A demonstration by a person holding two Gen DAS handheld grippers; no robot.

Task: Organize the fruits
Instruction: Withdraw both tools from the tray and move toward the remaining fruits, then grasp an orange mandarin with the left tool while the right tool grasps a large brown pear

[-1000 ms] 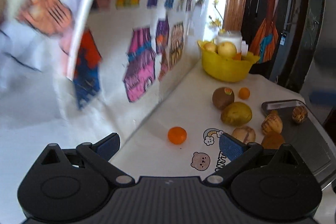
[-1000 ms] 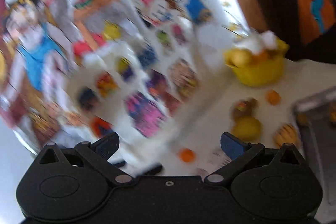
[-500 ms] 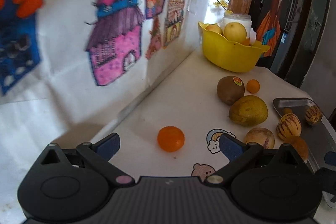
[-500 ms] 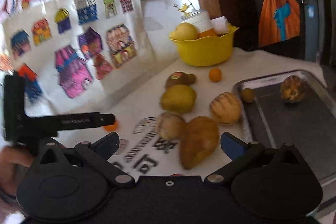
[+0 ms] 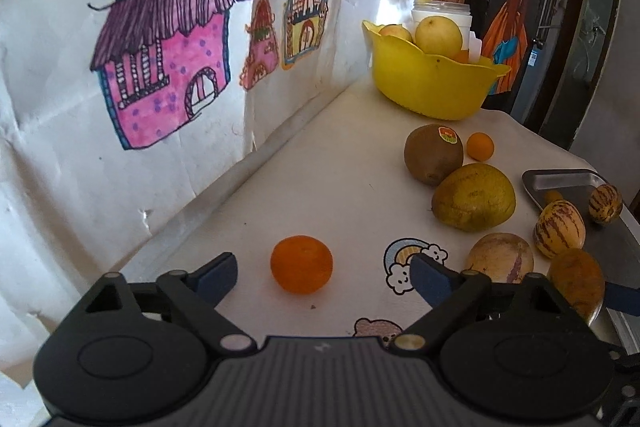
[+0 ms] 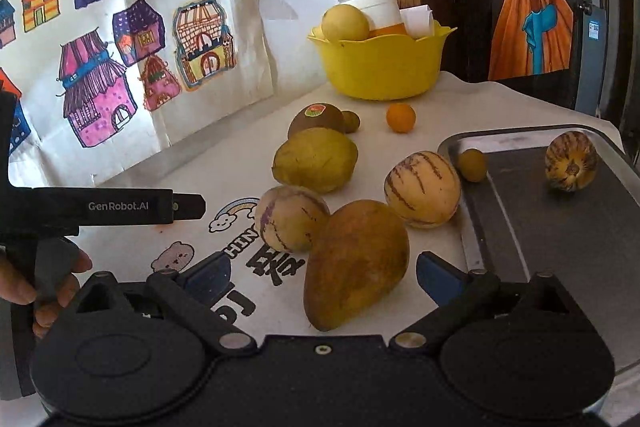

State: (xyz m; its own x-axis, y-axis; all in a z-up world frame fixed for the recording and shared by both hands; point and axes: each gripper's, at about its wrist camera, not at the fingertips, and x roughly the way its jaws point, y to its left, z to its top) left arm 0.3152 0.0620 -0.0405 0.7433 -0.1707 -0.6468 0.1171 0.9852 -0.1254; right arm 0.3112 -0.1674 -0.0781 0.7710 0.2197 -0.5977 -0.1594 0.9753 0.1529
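Straddling the small orange [image 5: 301, 269], the left gripper [image 5: 323, 275] has its fingers apart, just narrowing without touching; the right gripper [image 6: 322, 277] likewise brackets the brown pear-shaped fruit [image 6: 356, 263], ready for pickup.

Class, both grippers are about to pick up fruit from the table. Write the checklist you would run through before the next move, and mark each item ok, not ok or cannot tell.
1. Left gripper jaws apart, nothing pressed: ok; they have just been closing a little, with the orange mandarin lying between them.
2. Right gripper jaws apart: ok; they have also just been closing slightly, and the brown mango lies between them, not gripped.
3. Mandarin apart from the other fruit: ok.
4. Mango free of its neighbours: not ok; the pale striped melon sits right against it.
5. Bare space on the metal tray: ok.
6. Room left in the yellow bowl: cannot tell.
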